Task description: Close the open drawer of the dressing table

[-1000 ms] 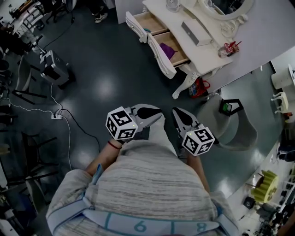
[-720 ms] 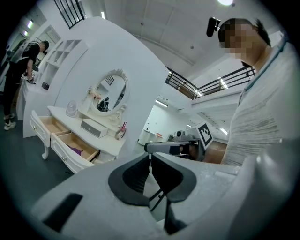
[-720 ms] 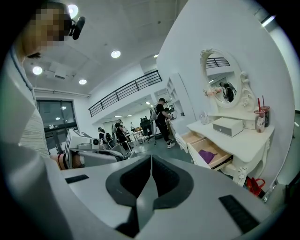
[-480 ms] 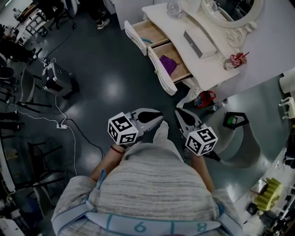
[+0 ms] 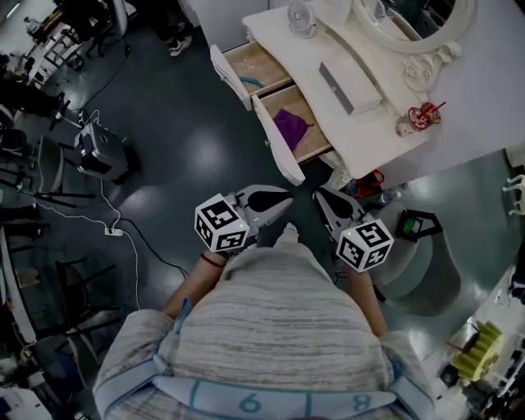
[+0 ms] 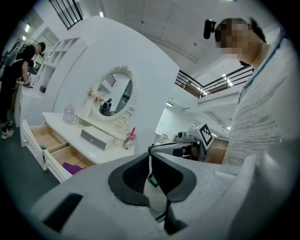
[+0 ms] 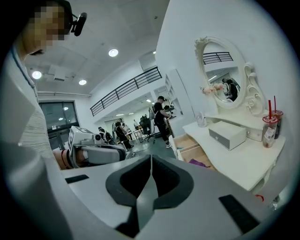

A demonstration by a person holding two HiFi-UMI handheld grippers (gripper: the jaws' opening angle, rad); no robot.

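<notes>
The white dressing table [image 5: 385, 139] stands ahead at the upper right, with two drawers pulled out side by side. The nearer drawer [image 5: 289, 133] holds a purple cloth [image 5: 290, 125]. The farther drawer [image 5: 244, 72] holds a teal item. My left gripper [image 5: 282, 203] and right gripper [image 5: 322, 198] are held close to the person's body, a step short of the nearer drawer's front. Both are shut and empty, as the left gripper view [image 6: 150, 153] and the right gripper view [image 7: 151, 157] show. The table [image 6: 70, 127] [image 7: 236, 157] lies off to the side in both gripper views.
On the tabletop sit a grey box [image 5: 349, 87], a small fan [image 5: 302, 14] and a cup with red straws [image 5: 422, 115], below an oval mirror [image 6: 112, 96]. A red item [image 5: 371, 182] lies under the table. A black case [image 5: 103, 152] and cables lie at left. People stand in the background.
The dressing table has come closer and lower in the head view as the person walked towards it. Both grippers stay shut and held in front of the body.
</notes>
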